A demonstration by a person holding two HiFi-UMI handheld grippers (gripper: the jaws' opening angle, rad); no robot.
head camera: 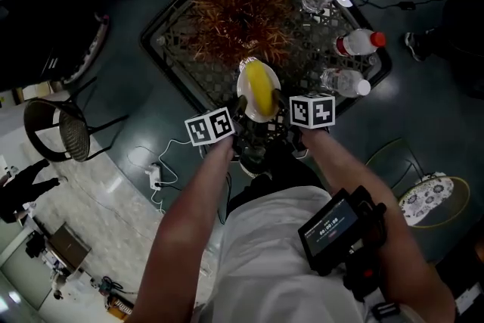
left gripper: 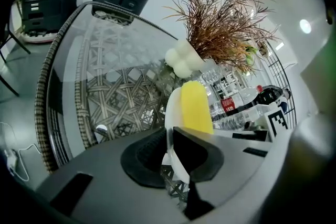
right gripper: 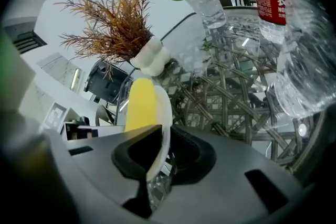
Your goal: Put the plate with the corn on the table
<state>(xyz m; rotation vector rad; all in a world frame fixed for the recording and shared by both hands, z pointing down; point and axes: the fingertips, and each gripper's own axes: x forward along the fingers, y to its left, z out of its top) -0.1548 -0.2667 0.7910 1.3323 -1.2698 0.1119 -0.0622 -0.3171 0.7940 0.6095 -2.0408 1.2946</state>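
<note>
Closest to me, at the near edge of the desk [head camera: 306, 49], both grippers are clamped on the plate [head camera: 243, 87]. The left gripper [head camera: 240, 108] pinches its left rim and the right gripper [head camera: 278, 104] pinches its right rim. On the plate the corn [head camera: 261, 87] lies lengthwise, pointing away from me. The plate hangs over the glass top, though I cannot tell whether it touches yet. I judge the best way down is level, both sides sinking evenly so the cob cannot roll, then both grips released together. Just beyond stands the dried plant [head camera: 242, 15], so I would not push forward. Farther right lie the water bottles [head camera: 344, 82], apart from my landing spot.
</note>
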